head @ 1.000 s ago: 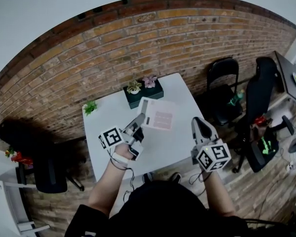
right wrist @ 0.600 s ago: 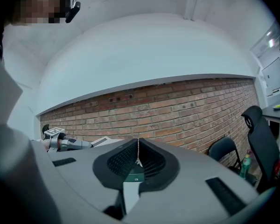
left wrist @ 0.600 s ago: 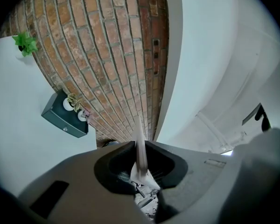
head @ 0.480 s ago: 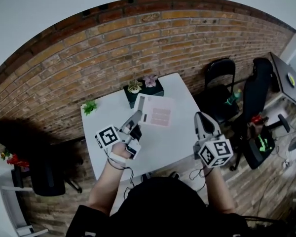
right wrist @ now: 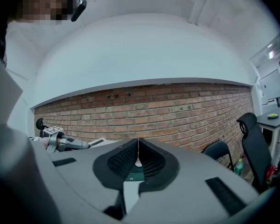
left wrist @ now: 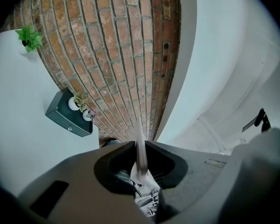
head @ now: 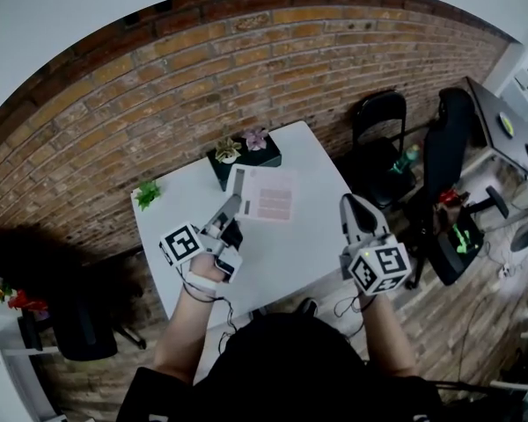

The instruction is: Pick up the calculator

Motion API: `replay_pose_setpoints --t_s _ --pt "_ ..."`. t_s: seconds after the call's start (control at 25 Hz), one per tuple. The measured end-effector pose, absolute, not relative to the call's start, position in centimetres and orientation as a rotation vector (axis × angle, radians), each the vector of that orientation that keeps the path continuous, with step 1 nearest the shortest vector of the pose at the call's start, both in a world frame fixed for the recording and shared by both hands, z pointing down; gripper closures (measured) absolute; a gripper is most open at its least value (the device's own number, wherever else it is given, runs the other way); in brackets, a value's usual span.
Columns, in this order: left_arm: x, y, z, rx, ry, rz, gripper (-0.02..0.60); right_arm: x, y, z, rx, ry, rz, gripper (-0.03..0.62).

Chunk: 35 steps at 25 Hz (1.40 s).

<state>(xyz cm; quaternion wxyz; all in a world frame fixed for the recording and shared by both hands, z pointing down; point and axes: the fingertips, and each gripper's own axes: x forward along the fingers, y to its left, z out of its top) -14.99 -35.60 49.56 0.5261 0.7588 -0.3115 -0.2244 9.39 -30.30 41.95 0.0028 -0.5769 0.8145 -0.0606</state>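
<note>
Left gripper [head: 230, 209] is clamping the calculator [head: 270, 195] by its near edge, the slab sticking out flat ahead of it over the tabletop [head: 286, 255]. It's probably light, stiff, slick plastic, so a deeper bite is looking safer, while the right gripper [head: 353, 205] is idling closed and empty alongside.

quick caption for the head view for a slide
Left gripper shut on the edge of a flat pink-and-white calculator over a white table; right gripper shut, empty.

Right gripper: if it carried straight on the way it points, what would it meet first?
Probably the brick wall: the right gripper points at it, nothing visibly between; the black folding chair stands off to the right.
</note>
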Motion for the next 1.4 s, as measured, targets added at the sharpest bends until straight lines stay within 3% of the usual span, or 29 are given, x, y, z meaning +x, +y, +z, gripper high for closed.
replay_pose_setpoints --t_s 1.4 --pt "-9.7 -33.7 49.3 1.833 -0.83 -0.467 0.526 16.8 -29.5 40.9 -1.817 2.523 -0.133 0.591"
